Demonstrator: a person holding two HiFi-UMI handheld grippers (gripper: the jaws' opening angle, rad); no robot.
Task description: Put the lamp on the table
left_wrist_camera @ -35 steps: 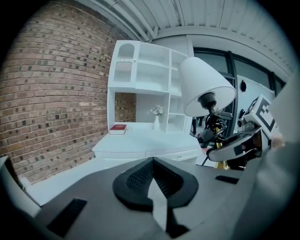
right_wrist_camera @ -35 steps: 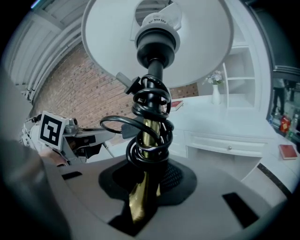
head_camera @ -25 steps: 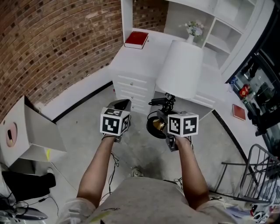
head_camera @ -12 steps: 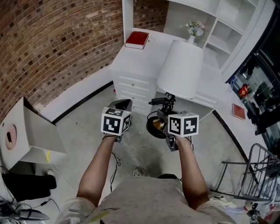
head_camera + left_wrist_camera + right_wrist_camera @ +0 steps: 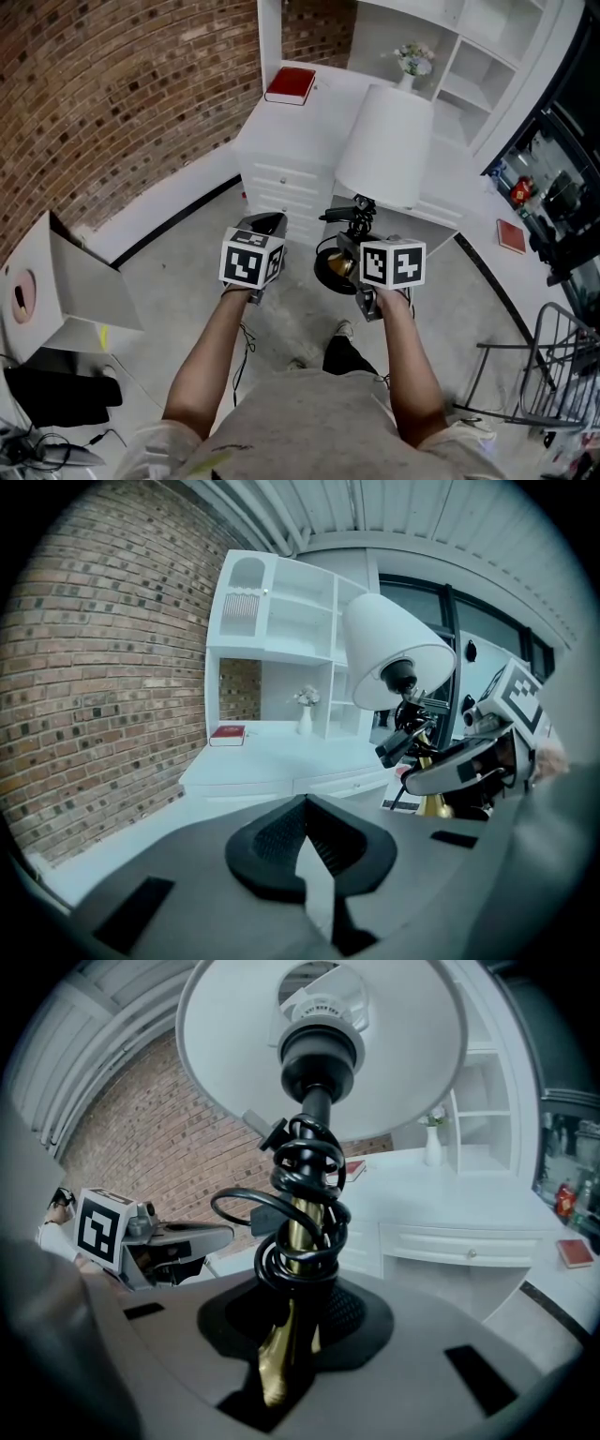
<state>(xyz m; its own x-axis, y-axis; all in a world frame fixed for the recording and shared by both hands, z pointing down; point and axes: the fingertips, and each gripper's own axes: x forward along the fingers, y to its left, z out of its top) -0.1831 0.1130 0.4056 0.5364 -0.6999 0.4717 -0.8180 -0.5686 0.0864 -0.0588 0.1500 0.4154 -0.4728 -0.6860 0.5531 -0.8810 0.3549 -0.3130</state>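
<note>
The lamp has a white cone shade [image 5: 386, 145], a brass stem [image 5: 298, 1241] wrapped in black cord, and a dark round base [image 5: 330, 270]. It hangs in the air above the floor, in front of the white table [image 5: 300, 141]. My right gripper [image 5: 356, 251] is shut on the brass stem, which shows between its pads [image 5: 342, 1312] in the right gripper view. My left gripper [image 5: 265, 225] floats to the lamp's left with its jaws together and nothing in them. From the left gripper view, the shade [image 5: 394, 639] rises at the right.
On the table lie a red book [image 5: 292, 84] and a small vase of flowers [image 5: 412, 64], with white shelves behind. A brick wall runs along the left. A cardboard box [image 5: 56, 291] stands at the left, and a wire rack [image 5: 553, 375] at the right.
Both grippers and the lamp stay almost where they were. A dark shoe has stepped into view on the floor between my arms.
</note>
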